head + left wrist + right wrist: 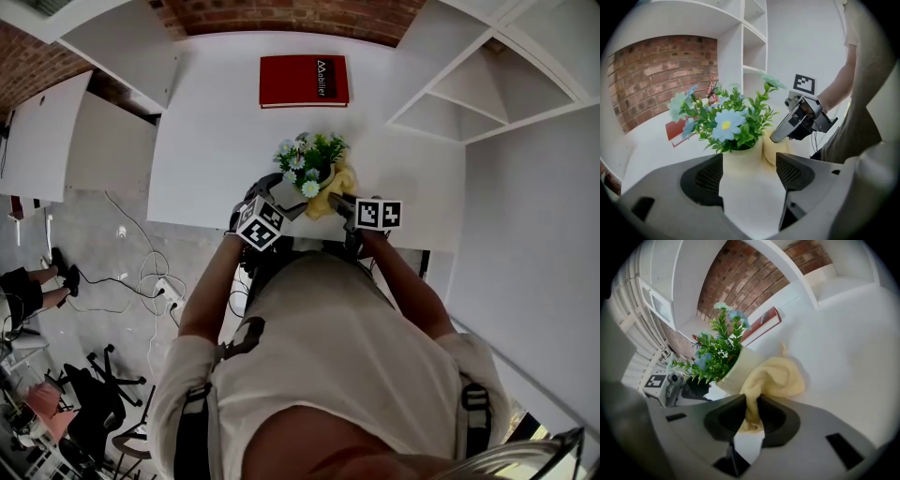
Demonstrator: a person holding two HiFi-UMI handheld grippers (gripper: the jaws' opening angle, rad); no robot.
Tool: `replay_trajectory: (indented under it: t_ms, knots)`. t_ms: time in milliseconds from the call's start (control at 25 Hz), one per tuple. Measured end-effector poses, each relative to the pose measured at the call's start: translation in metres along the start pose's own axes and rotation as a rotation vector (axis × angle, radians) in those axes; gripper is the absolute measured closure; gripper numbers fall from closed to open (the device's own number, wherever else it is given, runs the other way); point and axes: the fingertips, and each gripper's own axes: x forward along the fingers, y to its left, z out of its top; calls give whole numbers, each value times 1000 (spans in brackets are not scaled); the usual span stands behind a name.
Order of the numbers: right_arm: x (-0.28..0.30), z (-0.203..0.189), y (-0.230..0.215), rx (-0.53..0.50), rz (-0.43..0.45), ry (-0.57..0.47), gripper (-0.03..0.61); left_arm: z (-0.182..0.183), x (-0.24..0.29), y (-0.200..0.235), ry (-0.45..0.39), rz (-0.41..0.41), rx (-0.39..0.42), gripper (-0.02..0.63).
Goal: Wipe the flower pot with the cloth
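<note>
L gripper (749, 173): jaws wide apart, nothing clamped. The flower pot (743, 161) sits betw the tips, hard by one pad, w/ a gap showing on the cloth side. Pot's cream-coloured, upright on the white table (216, 122), near the edge closest to me, full of green leaves & pale blue flowers (309, 159).

R gripper (750, 416): jaws pinched tight on the yellow cloth (776, 376). One end of it is squeezed betw the pads, and the rest bunches out in front & lies against the side of the pot, down by the table top. From the L gripper view the cloth shows as a yellow lump just beside the pot, w/ the R gripper's tip right above it.

Head view: both grippers meet at the pot, L on its left, R on its right, marker cubes facing up.

Further back on the table, well apart from the pot, lies a red book (303, 80). White shelving (487, 84) is to the right, brick wall (281, 14) behind.
</note>
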Motion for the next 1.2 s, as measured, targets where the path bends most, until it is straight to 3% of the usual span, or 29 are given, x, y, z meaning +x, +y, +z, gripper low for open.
replay_trajectory:
  t_ms: [200, 480, 720, 920, 1200]
  knots:
    - [-6, 4, 3, -23, -8, 8, 494, 8, 5, 23, 1, -17, -13, 255]
    - [-27, 44, 50, -27, 128, -126, 494, 12, 11, 26, -26, -70, -59, 255]
    - [-13, 31, 39, -16, 102, -88, 494, 11, 13, 17, -65, -36, -90, 255]
    - [9, -3, 21, -89, -8, 27, 494, 4, 4, 6, -57, -31, -90, 255]
    - [12, -6, 14, -46, -12, 33, 494, -3, -3, 0, -35, -40, -111, 255]
